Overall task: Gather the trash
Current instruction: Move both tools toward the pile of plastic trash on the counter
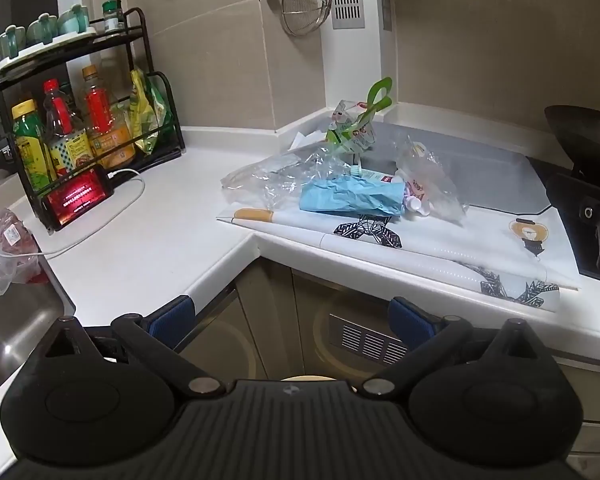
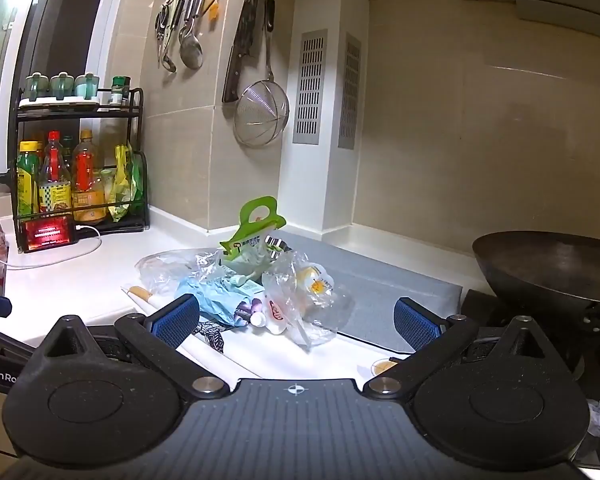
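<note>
1. At the near edge of the white L-shaped countertop (image 1: 148,240), the left gripper (image 1: 292,320) hangs over the cabinet fronts below the inner corner, its blue-padded fingers (image 1: 172,320) spread wide with nothing between them.
2. Over the counter's front edge, the right gripper (image 2: 296,320) is likewise wide apart and empty, its blue pads (image 2: 176,318) framing the trash pile just ahead.
3. The pile lies on a white printed mat (image 1: 440,240) and a grey mat (image 1: 480,164) near the counter's back wall: a crumpled light-blue paper wad (image 1: 348,196) sits at the front, touching crinkled clear plastic bags (image 1: 284,176) that spread to its left and right.
4. A small white tube with a pink label (image 2: 276,312) lies at the pile's near side, beside the blue wad.
5. A green-handled packet standing upright (image 1: 360,128) rises at the back of the pile.
6. At the counter's far left corner stands a black wire rack of sauce bottles (image 1: 80,120), with a lit red-screened phone (image 1: 78,196) leaning at its foot and a white cable (image 1: 112,220) trailing across the counter.
7. A dark wok (image 2: 552,268) sits on the stove at the right end, well apart from the pile.
8. A steel mesh strainer (image 2: 262,116) hangs on the tiled wall behind.
</note>
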`<state>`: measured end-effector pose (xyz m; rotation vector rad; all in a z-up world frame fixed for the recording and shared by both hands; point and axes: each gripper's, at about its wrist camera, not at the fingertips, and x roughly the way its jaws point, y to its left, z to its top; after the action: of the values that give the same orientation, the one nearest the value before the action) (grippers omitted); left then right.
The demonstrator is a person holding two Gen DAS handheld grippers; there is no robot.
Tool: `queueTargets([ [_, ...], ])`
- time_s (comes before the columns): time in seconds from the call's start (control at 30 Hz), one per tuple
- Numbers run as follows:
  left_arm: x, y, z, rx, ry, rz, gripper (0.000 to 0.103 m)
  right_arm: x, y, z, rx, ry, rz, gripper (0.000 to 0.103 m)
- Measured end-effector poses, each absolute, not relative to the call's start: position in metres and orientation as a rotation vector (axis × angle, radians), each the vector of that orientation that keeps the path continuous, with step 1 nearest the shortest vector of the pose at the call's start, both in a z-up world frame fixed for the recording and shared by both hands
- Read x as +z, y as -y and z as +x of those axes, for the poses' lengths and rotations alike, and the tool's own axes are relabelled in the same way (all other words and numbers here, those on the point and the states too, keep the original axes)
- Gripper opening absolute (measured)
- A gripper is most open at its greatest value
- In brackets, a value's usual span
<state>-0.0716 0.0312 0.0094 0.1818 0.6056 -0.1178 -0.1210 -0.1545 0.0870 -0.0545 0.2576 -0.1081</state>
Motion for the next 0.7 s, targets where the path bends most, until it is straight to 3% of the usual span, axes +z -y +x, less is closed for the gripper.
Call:
queueTargets([
  [0.7, -0.017, -0.032, -0.045, -0.108, -0.676, 0.188, 0.103, 0.069, 0.159, -0.098, -0.102, -0.307, -0.035, 0.103],
])
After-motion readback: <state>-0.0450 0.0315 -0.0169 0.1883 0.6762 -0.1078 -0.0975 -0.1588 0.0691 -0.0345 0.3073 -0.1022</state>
